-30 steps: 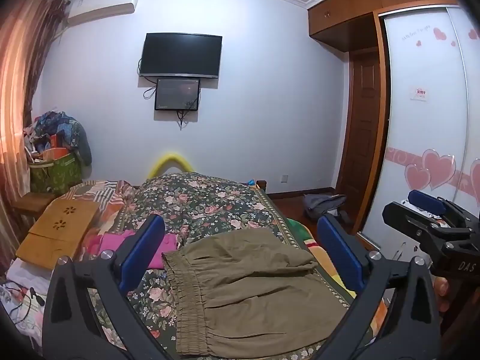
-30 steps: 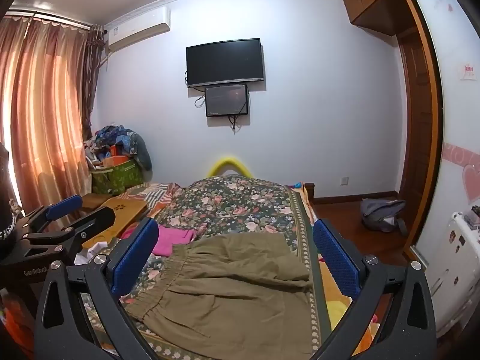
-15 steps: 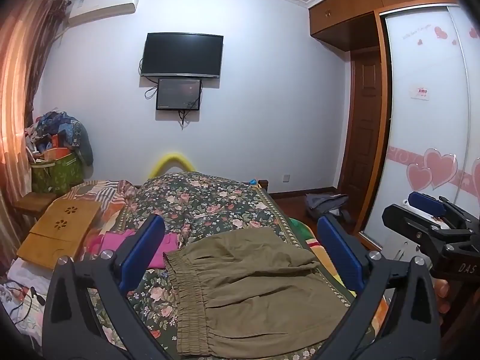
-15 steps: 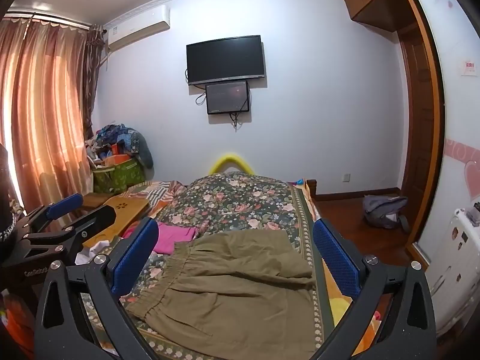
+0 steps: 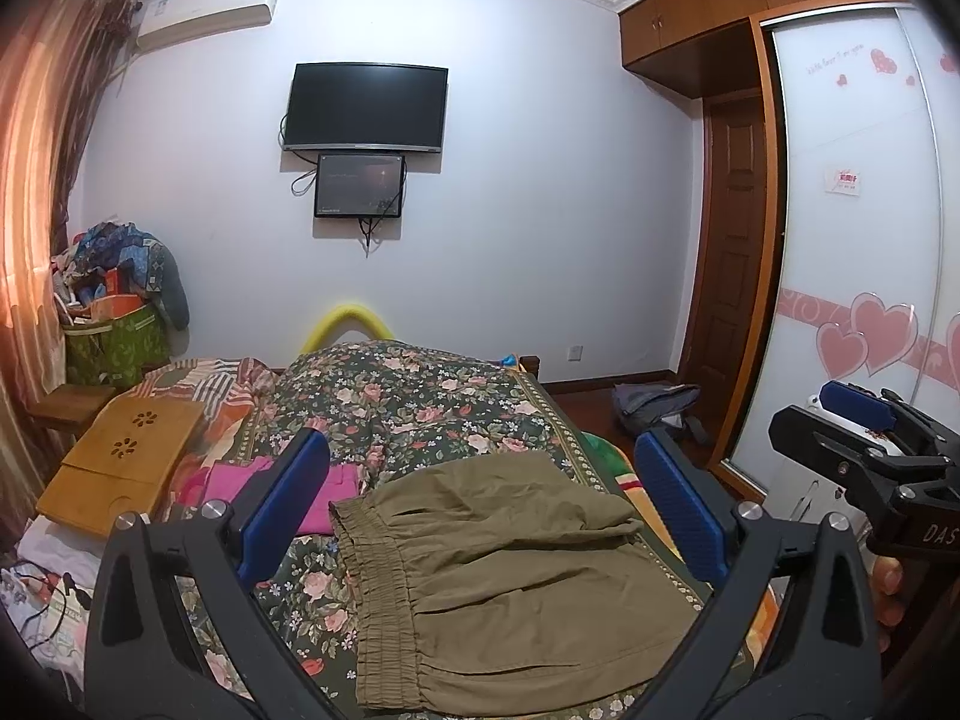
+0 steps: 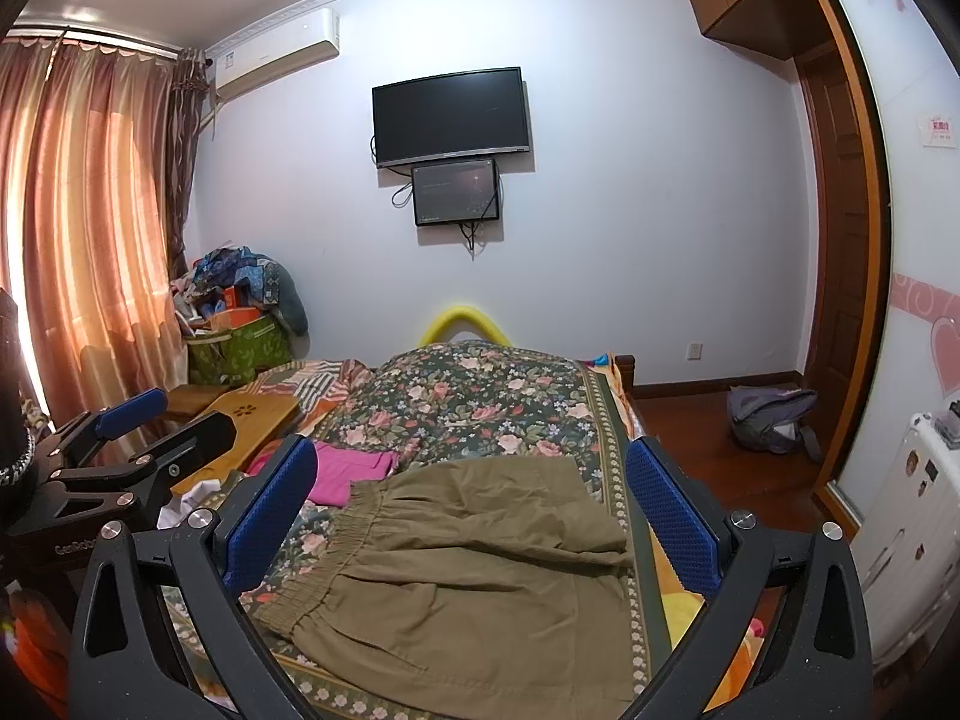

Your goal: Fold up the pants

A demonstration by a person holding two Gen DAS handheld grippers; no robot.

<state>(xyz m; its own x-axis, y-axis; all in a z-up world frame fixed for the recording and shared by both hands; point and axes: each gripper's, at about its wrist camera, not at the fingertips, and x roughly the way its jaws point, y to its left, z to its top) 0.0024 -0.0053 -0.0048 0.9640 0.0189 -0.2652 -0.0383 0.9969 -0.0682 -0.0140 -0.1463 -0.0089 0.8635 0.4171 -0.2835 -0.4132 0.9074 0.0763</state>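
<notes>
Creased olive pants (image 5: 510, 582) with a ruched elastic waistband lie on the floral bedspread (image 5: 408, 396); left tongs (image 5: 480, 516) and right tongs (image 6: 471, 516) both spread, empty, above them.

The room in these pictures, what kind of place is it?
Most likely a home bedroom: a bed with a floral quilt, a black wall-mounted television, and a sliding wardrobe door with pink hearts.

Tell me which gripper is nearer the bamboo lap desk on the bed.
Left. The left gripper hangs at the bed's left edge, just short of the bamboo lap desk. The right gripper hangs off the bed's right side, across the olive pants from it.
</notes>
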